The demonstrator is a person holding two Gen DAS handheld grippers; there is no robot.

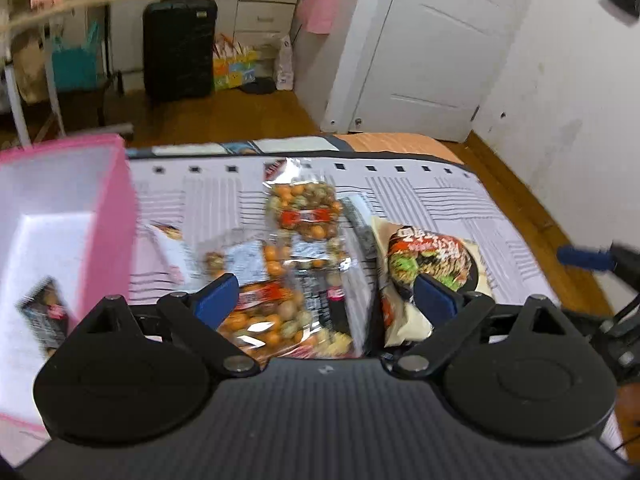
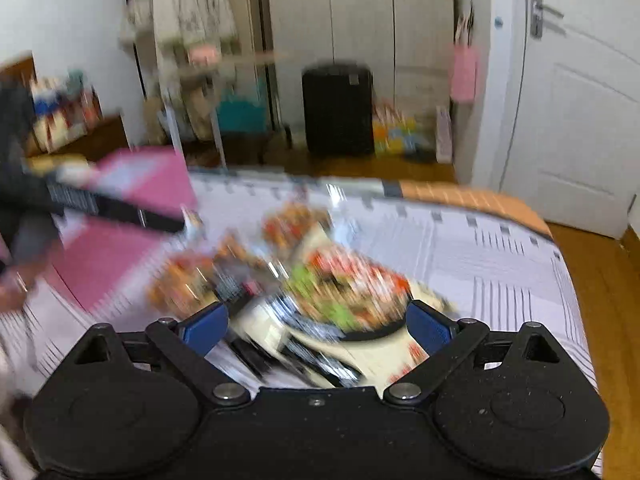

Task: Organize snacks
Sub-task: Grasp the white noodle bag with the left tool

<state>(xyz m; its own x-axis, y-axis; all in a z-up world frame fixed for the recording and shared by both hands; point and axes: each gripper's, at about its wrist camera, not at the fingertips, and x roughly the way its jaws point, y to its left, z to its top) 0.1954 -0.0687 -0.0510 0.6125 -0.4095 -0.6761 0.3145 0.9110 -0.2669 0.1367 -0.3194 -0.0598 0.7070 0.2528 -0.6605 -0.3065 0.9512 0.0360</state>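
Note:
Several snack packets lie piled on the striped bed cover (image 1: 440, 196). Among them are a clear bag of coated peanuts (image 1: 304, 212), a second such bag (image 1: 260, 308), a dark packet (image 1: 360, 236) and a noodle packet (image 1: 432, 260). My left gripper (image 1: 326, 296) hangs open over the pile with nothing held. A pink box (image 1: 108, 208) stands to its left with one packet (image 1: 44, 312) inside. One blue pad (image 1: 584, 258) of my right gripper shows at the right edge. In the blurred right wrist view, my right gripper (image 2: 318, 326) is open above the noodle packet (image 2: 352, 288), with the pink box (image 2: 152, 184) at left.
A black suitcase (image 1: 178, 48), a white door (image 1: 432, 48) and a clothes rack (image 2: 180, 40) stand beyond the bed. Wooden floor (image 1: 532, 200) borders the bed's right edge. A person's hand (image 2: 12, 284) and the left gripper's black body (image 2: 100, 204) cross the box.

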